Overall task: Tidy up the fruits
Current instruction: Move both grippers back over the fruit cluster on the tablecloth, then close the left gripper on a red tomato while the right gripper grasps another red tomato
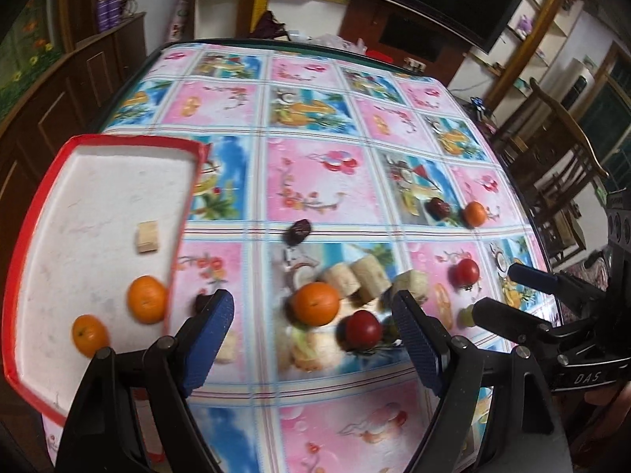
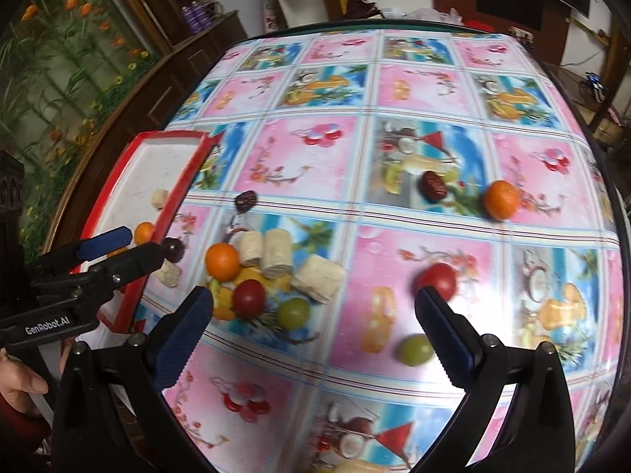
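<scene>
right tongs (image 2: 315, 315) released, empty | green grape (image 2: 414, 350) beside right pad | left tongs (image 1: 311, 325) released

- Your left wrist camera looked steeply down along the left gripper (image 1: 313, 317) from close above the table (image 1: 335, 106), with the red-rimmed tray (image 1: 189, 193) at its left.
- Your right wrist camera looked down just as steeply past the right gripper (image 2: 313, 317), set further right (the tray (image 2: 173, 207) sat small at its left edge).
- Both views shared the middle pile around one orange (image 1: 315, 302) (image 2: 223, 262), and each caught the other gripper at its edge.
</scene>
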A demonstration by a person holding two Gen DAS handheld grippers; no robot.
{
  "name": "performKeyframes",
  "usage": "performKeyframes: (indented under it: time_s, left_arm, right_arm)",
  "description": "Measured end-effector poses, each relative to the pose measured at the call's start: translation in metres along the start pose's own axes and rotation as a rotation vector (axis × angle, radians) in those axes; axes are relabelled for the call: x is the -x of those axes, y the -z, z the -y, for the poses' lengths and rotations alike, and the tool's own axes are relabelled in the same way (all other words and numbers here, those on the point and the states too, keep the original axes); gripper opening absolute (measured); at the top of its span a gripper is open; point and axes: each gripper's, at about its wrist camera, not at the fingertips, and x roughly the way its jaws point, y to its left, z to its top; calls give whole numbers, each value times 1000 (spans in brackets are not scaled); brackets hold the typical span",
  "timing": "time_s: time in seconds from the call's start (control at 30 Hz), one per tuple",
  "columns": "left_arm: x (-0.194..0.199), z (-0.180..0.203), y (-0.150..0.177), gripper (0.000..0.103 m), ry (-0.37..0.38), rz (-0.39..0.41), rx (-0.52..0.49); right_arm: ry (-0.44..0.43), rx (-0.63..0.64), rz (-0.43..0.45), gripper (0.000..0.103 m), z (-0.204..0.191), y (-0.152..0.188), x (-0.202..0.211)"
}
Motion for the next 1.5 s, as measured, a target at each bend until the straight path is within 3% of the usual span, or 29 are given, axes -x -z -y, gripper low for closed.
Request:
performKeyframes:
  time_s: [0.67, 1.2, 1.5]
  left_arm:
    - [-22, 37, -2, 82, 36, -60, -106]
    - [-34, 35, 6, 82, 30, -68, -105]
    - [-36, 16, 15, 82, 33, -80, -52]
  right_arm:
    - [65, -111, 19, 102, 43, 16, 18]
    - [65, -100, 14, 102, 43, 17, 12]
    - [45, -99, 19, 102, 52, 19, 4]
